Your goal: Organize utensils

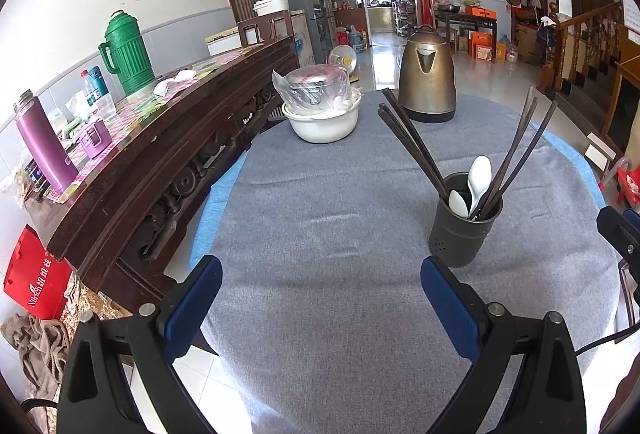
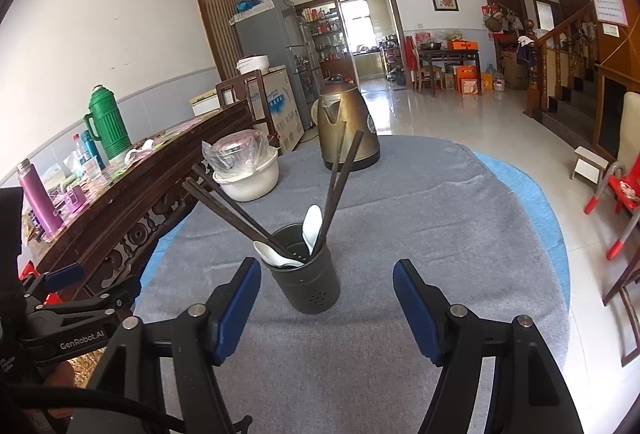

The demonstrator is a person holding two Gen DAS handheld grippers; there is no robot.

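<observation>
A dark grey utensil holder (image 1: pixel 464 222) (image 2: pixel 306 270) stands upright on the grey tablecloth (image 1: pixel 328 201). It holds several dark chopsticks (image 1: pixel 416 149) (image 2: pixel 232 209) that lean out left and right, and two white spoons (image 1: pixel 478 177) (image 2: pixel 312 224). My left gripper (image 1: pixel 320 274) is open and empty, low over the cloth, with the holder just beyond its right finger. My right gripper (image 2: pixel 326 280) is open and empty, with the holder standing between its fingertips, nearer the left one. The left gripper also shows at the left edge of the right wrist view (image 2: pixel 92 286).
A brass-coloured kettle (image 1: pixel 426 73) (image 2: pixel 348 123) and a white bowl with a plastic-wrapped metal pot (image 1: pixel 320 101) (image 2: pixel 246 165) stand at the table's far side. A dark wooden sideboard (image 1: pixel 160 153) with flasks and bottles runs along the left. A red child's chair (image 2: pixel 624 193) stands to the right.
</observation>
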